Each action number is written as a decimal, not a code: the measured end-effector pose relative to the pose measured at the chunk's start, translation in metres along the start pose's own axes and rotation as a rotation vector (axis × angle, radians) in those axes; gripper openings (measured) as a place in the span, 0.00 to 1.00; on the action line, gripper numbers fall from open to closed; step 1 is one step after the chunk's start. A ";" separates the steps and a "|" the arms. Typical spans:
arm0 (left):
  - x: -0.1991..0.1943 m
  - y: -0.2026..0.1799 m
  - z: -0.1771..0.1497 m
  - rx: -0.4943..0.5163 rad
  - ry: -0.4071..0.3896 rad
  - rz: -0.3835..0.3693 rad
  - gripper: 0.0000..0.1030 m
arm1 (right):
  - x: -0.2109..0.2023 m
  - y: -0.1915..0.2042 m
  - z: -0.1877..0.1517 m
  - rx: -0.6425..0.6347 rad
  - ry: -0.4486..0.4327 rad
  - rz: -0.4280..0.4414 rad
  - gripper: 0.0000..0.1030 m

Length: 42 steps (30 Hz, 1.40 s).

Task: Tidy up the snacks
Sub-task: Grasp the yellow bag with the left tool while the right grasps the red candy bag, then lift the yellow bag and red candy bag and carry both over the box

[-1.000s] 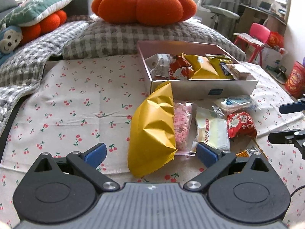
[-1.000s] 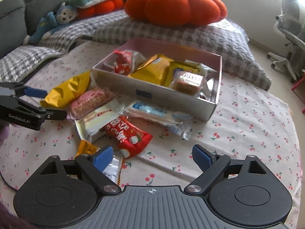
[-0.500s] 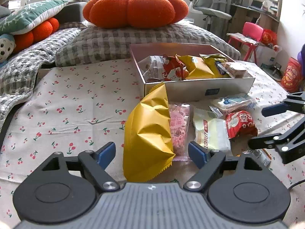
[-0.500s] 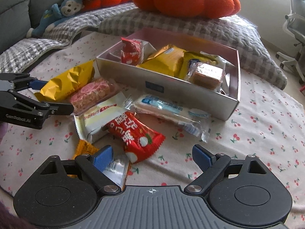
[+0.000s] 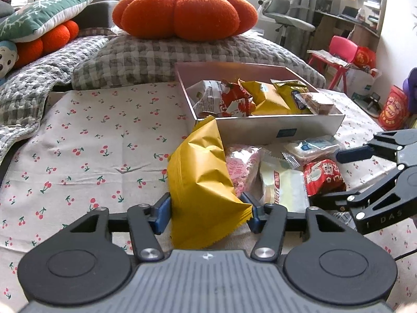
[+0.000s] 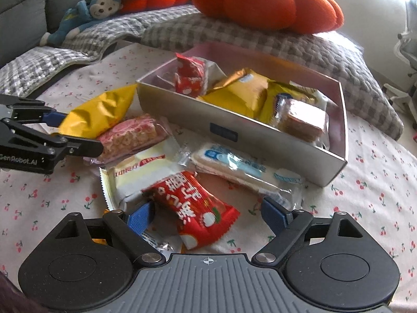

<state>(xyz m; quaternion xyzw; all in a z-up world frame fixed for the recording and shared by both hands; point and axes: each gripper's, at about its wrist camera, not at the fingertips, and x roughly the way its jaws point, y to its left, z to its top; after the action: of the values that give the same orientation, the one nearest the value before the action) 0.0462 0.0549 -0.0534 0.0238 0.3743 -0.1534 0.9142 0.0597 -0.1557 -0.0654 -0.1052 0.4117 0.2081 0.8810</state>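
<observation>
Nearest the left camera: left gripper (image 5: pixel 206 210), its blue pads set against both sides of the yellow packet (image 5: pixel 206 182); the near end of the packet is judged pinched, though pad contact on the right side is only just made out.
Nearest the right camera: right gripper (image 6: pixel 208 215), spread wide and empty, with the red packet (image 6: pixel 194 210) lying loose between the pads, neither pad seen touching it.
Handling, yellow packet: judged light, air-filled and crinkly; foil likely slippery. A hold across the puffed body near the crimped end is advised, since contents may be crushed by a hard squeeze.
Handling, red packet: judged light and soft; best taken across its narrow width.
Middle ground: pink wafer packet (image 6: pixel 133 135), cream packet (image 6: pixel 140 174) and blue-and-white packet (image 6: pixel 234 167) are laid on the cherry-print cloth (image 5: pixel 91 135), overlapping, just beside the box.
Beyond: grey box (image 6: pixel 260 133), open, already partly filled with snacks.
Farthest: orange pumpkin cushion (image 5: pixel 185 15) is rested on a checked pillow (image 5: pixel 146 60).
</observation>
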 end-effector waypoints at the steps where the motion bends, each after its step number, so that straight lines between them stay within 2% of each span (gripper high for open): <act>1: 0.000 0.001 0.000 -0.004 0.000 0.001 0.49 | 0.000 0.001 0.000 -0.007 -0.001 0.002 0.83; 5: -0.001 0.001 0.001 -0.006 -0.003 0.012 0.47 | 0.000 0.004 0.002 -0.018 0.006 0.016 0.66; 10: -0.002 0.001 0.004 -0.013 0.005 0.010 0.46 | -0.003 0.003 0.001 -0.031 0.005 0.020 0.56; 12: -0.004 0.001 0.004 -0.012 0.003 0.013 0.44 | -0.004 0.002 0.001 -0.030 0.008 0.026 0.44; 26: -0.015 0.011 0.013 -0.081 -0.024 0.029 0.40 | -0.018 -0.004 0.008 0.002 -0.021 0.045 0.41; 42: -0.031 0.009 0.036 -0.146 -0.103 0.011 0.40 | -0.036 -0.020 0.024 0.104 -0.096 0.033 0.41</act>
<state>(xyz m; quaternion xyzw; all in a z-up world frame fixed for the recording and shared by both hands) 0.0527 0.0662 -0.0073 -0.0488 0.3371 -0.1219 0.9323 0.0646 -0.1748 -0.0222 -0.0425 0.3806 0.2061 0.9005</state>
